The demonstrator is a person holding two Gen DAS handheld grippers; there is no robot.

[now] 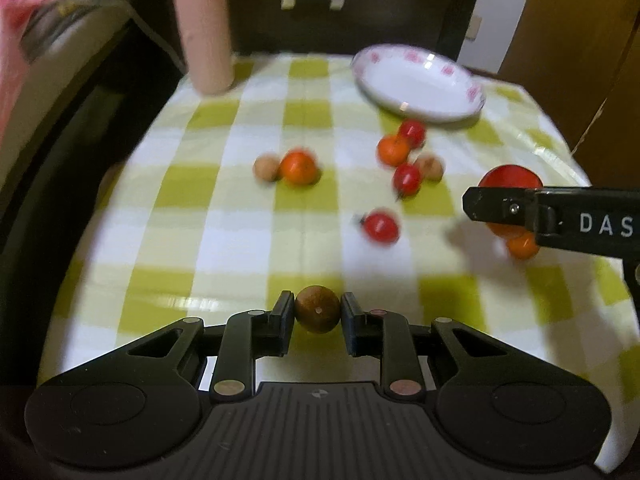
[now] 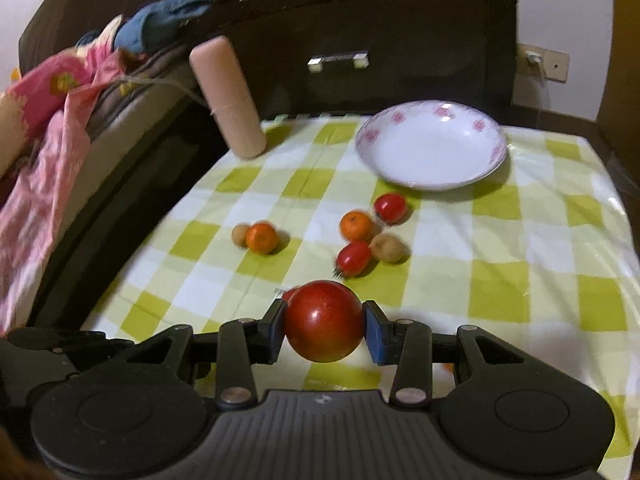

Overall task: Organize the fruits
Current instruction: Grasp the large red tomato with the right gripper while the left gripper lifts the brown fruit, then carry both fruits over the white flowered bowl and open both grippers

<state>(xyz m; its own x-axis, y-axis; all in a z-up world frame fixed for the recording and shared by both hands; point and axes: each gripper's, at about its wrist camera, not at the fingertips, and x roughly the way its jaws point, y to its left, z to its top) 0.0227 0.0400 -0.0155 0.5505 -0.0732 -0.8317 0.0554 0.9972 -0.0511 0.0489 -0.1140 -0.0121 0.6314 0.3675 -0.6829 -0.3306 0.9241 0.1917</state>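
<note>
Altogether, three small red fruits [image 1: 382, 227], one plate [image 2: 432, 152].

both claws [image 1: 317, 314] [image 2: 325, 326] clamped, angled downward

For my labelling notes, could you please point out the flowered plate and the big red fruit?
flowered plate [image 2: 494, 151]: right wrist view, on its right rim.
big red fruit [image 2: 323, 326]: right wrist view, on its front face.

Left gripper [image 1: 317, 312] clamps small brown fruit [image 1: 317, 314] over checked worktop [image 1: 224, 240]. Right gripper [image 1: 496, 204] holds big red fruit [image 1: 510, 177] at right. White plate [image 1: 418, 84] at back, w/ loose fruits near.
</note>
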